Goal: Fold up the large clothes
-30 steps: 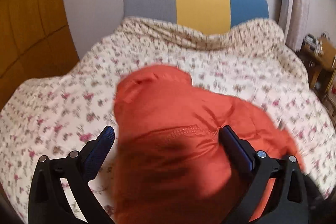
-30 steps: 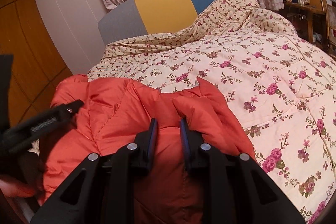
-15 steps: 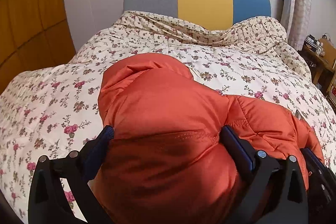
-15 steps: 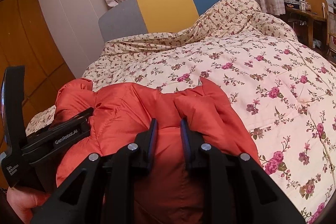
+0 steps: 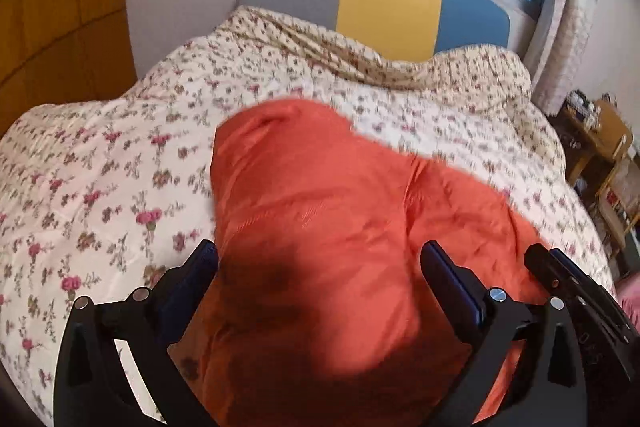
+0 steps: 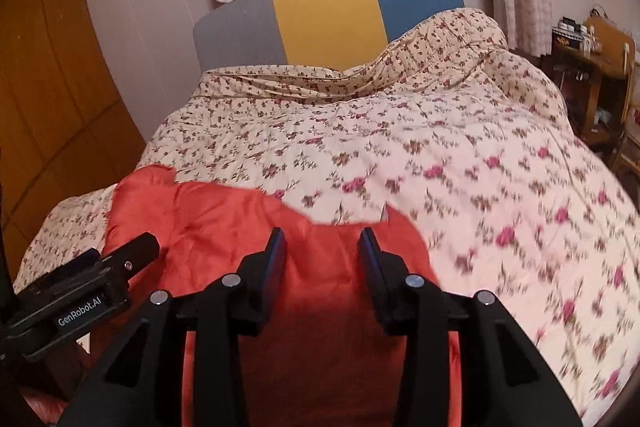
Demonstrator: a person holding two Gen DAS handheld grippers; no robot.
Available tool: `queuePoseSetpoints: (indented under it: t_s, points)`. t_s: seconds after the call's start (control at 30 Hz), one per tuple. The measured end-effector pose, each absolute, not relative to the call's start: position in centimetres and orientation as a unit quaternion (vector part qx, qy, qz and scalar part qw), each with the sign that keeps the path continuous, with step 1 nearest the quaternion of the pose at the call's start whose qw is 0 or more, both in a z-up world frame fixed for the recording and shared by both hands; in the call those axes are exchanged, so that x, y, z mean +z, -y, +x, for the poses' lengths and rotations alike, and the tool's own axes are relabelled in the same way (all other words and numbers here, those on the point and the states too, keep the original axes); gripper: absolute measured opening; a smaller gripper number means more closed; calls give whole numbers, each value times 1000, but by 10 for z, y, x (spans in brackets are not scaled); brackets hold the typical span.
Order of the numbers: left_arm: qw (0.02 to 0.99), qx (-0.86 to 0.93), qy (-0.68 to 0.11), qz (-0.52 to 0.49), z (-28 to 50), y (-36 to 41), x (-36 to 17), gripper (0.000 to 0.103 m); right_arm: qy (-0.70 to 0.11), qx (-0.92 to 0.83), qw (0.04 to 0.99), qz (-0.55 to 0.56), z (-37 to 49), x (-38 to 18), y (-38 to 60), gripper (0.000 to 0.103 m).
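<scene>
Right gripper (image 6: 322, 247) jaws just opening, releasing the puffy orange quilted jacket (image 6: 248, 223) (lower centre); left gripper (image 5: 320, 259) wide around a bulging fold, grip unclear.

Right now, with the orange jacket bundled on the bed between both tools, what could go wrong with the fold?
1. The right hand-held gripper has just been opening, with the orange puffer jacket loose between its pads; that side may spring back.
2. The left hand-held gripper straddles a thick bulge of jacket; it may slip out.
3. The soft floral quilt could bunch and skew the fold.
</scene>
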State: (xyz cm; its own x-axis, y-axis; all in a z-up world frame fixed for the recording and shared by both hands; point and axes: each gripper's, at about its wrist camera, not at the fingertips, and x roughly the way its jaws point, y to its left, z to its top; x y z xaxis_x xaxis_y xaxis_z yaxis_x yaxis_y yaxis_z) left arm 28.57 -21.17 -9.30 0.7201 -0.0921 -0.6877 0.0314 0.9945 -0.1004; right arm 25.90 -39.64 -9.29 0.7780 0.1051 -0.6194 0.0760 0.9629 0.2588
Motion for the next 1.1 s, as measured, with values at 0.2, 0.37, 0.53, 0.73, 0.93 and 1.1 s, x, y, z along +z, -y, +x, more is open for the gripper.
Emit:
queuePoseSetpoints:
  t_s: [0.2, 0.37, 0.53, 0.73, 0.93, 1.1]
  points:
    - [915, -8, -402, 28, 316, 242, -102, 100, -376, 5, 916, 140, 293, -121, 409, 40]
    - [923, -2, -378, 67, 317, 254, -116, 100, -378, -1, 911, 163, 296, -142, 416, 40]
    - [931, 1, -357, 78, 319, 259, -128, 100, -375, -7, 908, 187, 300, -157, 422, 40]
    - [930, 2, -357, 90, 324, 265, -138, 100, -366, -13, 912, 184, 298, -158, 421, 40]
    - [931, -23, -350, 99, 304, 260, -132, 100, -335, -22, 925, 180, 267, -145, 419, 44]
    - [929, -72, -344, 112, 258, 253, -120, 100, -319, -42, 937, 134, 225, -137, 406, 60]
